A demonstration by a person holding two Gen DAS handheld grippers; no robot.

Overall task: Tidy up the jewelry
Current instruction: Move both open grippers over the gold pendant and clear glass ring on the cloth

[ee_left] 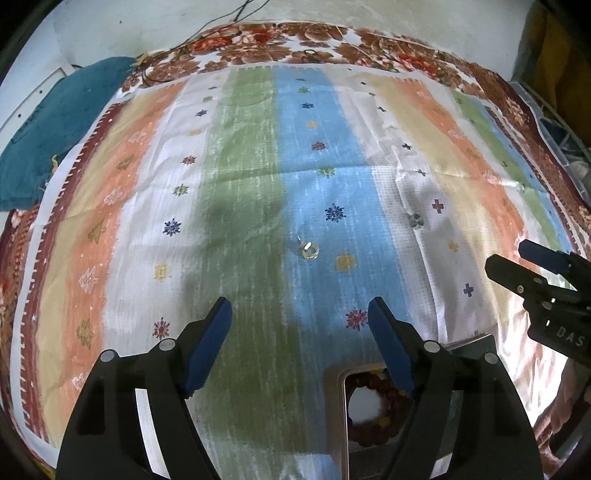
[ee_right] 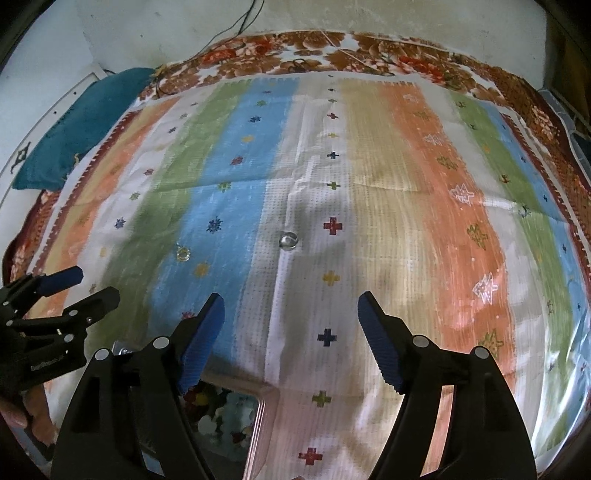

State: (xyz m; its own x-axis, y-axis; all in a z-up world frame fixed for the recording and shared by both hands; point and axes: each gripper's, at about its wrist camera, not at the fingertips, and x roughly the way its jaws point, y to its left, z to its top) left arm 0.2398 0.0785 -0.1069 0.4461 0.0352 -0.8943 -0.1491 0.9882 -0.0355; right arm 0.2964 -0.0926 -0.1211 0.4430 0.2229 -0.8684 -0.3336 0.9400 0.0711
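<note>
A small clear ring (ee_left: 309, 251) lies on the blue stripe of the striped cloth, ahead of my open, empty left gripper (ee_left: 299, 332); it also shows in the right wrist view (ee_right: 182, 253). A second small silvery piece (ee_left: 415, 220) lies on the white stripe, ahead of my open, empty right gripper (ee_right: 291, 325), where it shows as a clear bead (ee_right: 287, 240). A jewelry box (ee_left: 334, 384) with red and yellow beads inside (ee_left: 373, 428) sits under the left gripper's right finger; it also shows in the right wrist view (ee_right: 264, 400). The right gripper (ee_left: 532, 269) appears at the right edge.
A striped cloth (ee_left: 243, 206) covers a floral blanket (ee_left: 306, 40). A teal cloth (ee_left: 62, 122) lies at the far left by the white wall. Wires (ee_left: 207, 33) run along the back. The left gripper (ee_right: 70, 291) shows at the left of the right wrist view.
</note>
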